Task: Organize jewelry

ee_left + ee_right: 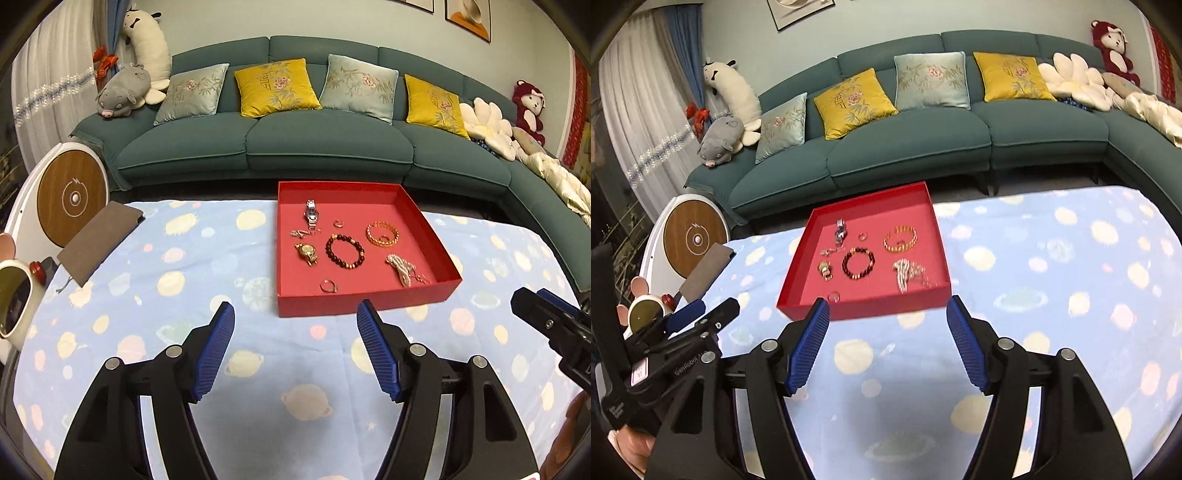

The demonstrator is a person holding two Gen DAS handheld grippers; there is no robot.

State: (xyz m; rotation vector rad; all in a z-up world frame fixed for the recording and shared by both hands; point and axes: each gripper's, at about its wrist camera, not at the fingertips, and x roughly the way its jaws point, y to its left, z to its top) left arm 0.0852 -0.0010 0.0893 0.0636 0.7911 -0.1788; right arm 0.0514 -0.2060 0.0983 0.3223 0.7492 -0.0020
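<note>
Both grippers, left [295, 314] and right [884, 310], hover wide apart and empty over the cloth [258, 369], short of the red tray [332, 308] holding the jewelry [344, 251], presumably staged for picking.

Holding left gripper [295, 308] & right gripper [886, 304] side by side, both w/ jaws spread wide, gripping nothing.
</note>
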